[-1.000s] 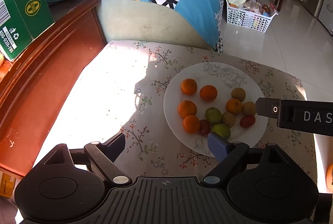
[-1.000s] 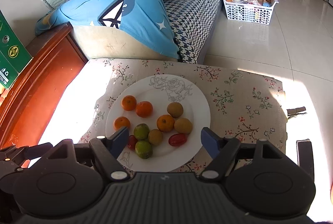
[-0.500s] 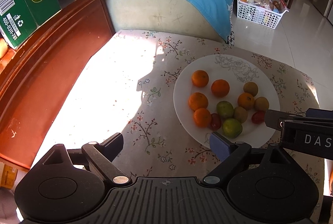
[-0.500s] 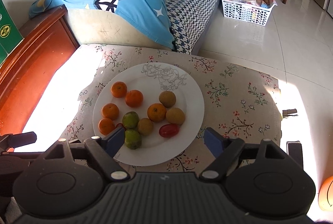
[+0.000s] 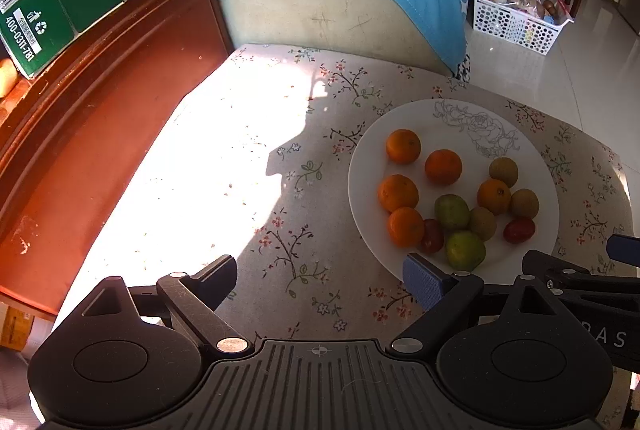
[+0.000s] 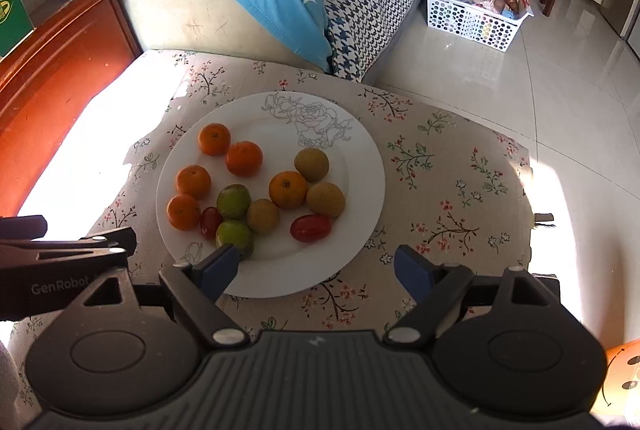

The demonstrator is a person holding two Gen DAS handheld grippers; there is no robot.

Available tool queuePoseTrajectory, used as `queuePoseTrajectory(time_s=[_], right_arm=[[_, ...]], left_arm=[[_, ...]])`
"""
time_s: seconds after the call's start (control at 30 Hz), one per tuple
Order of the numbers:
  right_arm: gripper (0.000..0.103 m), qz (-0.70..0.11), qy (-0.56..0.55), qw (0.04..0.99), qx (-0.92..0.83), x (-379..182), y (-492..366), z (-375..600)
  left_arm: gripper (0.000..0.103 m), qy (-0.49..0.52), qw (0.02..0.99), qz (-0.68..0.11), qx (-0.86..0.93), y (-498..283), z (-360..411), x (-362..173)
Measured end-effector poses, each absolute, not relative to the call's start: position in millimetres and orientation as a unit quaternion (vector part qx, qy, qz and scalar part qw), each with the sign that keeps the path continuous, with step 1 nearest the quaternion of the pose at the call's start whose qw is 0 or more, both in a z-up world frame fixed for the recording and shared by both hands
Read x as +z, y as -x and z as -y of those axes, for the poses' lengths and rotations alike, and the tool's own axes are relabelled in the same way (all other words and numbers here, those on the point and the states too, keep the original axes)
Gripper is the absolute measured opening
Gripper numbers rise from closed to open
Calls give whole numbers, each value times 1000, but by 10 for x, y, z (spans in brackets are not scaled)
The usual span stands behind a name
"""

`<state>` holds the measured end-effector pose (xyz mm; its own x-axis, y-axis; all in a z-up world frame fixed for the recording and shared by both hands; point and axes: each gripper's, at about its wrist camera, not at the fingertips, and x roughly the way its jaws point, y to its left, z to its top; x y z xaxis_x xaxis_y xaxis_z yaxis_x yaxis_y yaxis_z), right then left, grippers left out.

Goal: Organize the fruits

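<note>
Fruit plate (image 6: 360,166) of tangerines, green citrus and cherry tomatoes sits ahead of my right gripper (image 6: 316,270), spread, nothing between; my left gripper (image 5: 320,282), beside it, gapes empty.

Both wrist cams angled down, near, sharing fruit plate (image 5: 548,166) (image 6: 372,158).

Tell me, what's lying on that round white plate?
On the round white plate: five orange mandarins, two green citrus fruits, three brown kiwis, two red tomatoes. One blue tong pad partly hides a green fruit.
</note>
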<state>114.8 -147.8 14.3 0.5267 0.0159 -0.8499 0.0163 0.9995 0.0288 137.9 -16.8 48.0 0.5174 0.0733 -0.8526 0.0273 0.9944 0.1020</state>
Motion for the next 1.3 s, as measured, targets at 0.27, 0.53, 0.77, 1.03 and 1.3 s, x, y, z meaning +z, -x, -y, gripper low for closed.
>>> queuePoseTrajectory(time_s=[0.27,0.53,0.77,1.03,1.3], right_arm=[[85,-489,-3,872,-4,124,-1156,1468],[85,-490,5,872,-7,116,-1162,1456],[86,-494,13,869,-7,87,-1173,1422],[86,-496,20,868,-7,64,-1182,1406],[86,-493,20,870,-2,45,-1164,1399]], left_arm=[[92,-65,866,-495,19,-1411,220,425],[92,-68,864,-499,21,-1440,226,392],[92,-71,862,-501,26,-1470,217,361],[92,-75,858,-507,28,-1480,221,318],[92,-84,859,-504,30,-1449,211,322]])
